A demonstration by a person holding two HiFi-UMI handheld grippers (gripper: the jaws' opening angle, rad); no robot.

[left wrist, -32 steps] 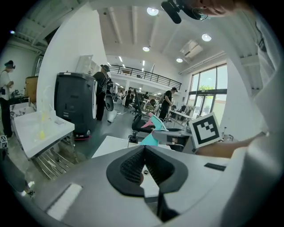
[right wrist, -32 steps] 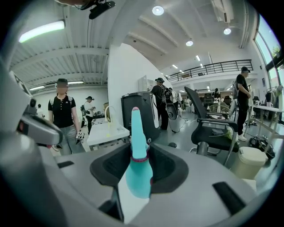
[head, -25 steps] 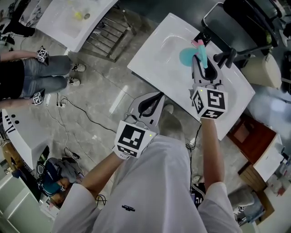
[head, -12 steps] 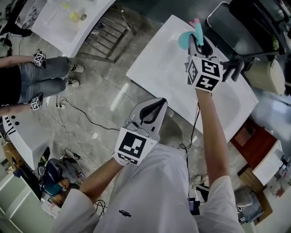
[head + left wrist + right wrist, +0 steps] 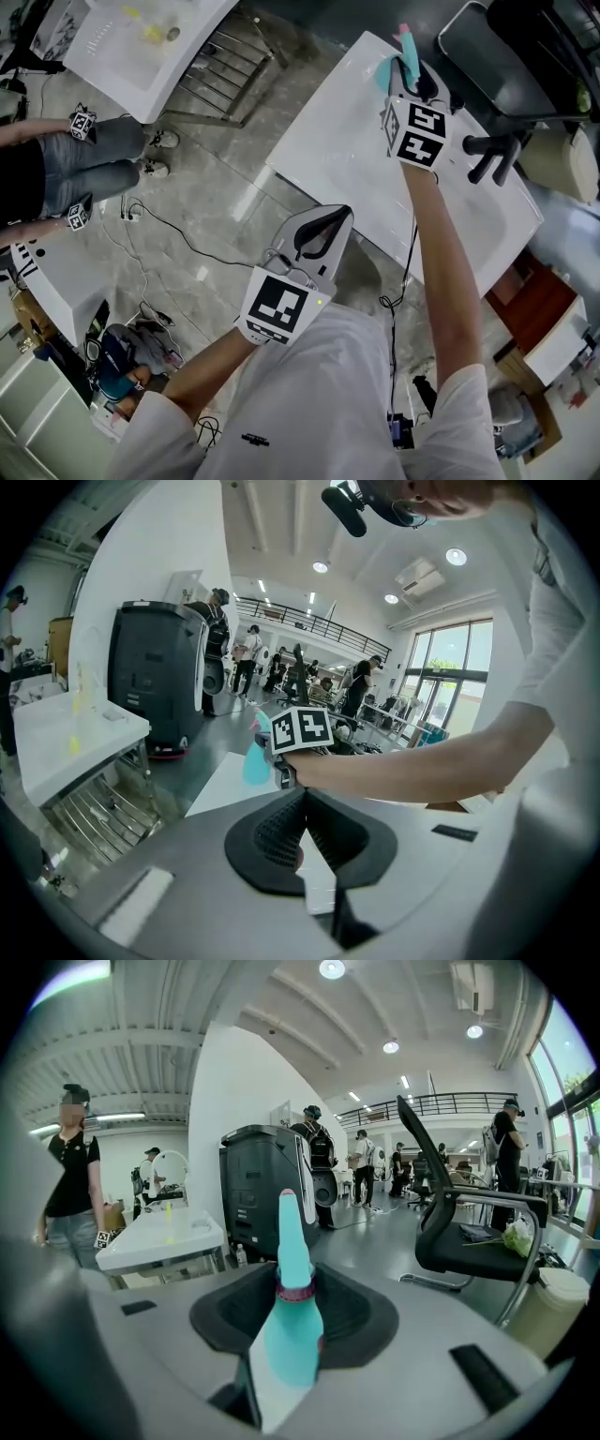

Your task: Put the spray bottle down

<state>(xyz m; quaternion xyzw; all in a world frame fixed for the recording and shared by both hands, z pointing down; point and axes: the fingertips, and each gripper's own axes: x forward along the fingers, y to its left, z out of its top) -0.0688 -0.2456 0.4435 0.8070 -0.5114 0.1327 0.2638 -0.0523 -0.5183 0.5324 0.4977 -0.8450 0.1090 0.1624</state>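
— Right gripper (image 5: 406,75) has carried the teal spray bottle (image 5: 387,71) outward to the white table's (image 5: 328,141) far end. Grip?
— Pinching the bottle's body, nozzle upward, apparently to land it upright; seemingly not resting yet.
— Left gripper (image 5: 323,217)?
— Pressed together, empty, kept back near the body, clear of the placement.

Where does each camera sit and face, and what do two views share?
Head view: on the head, looking down at the table; both arms, left gripper, right gripper show.
Left gripper view: on that gripper, along its shut jaws toward the table; right arm shows.
Right gripper view: on that gripper, along jaws gripping the bottle toward a chair.
Shared: all three show the bottle.
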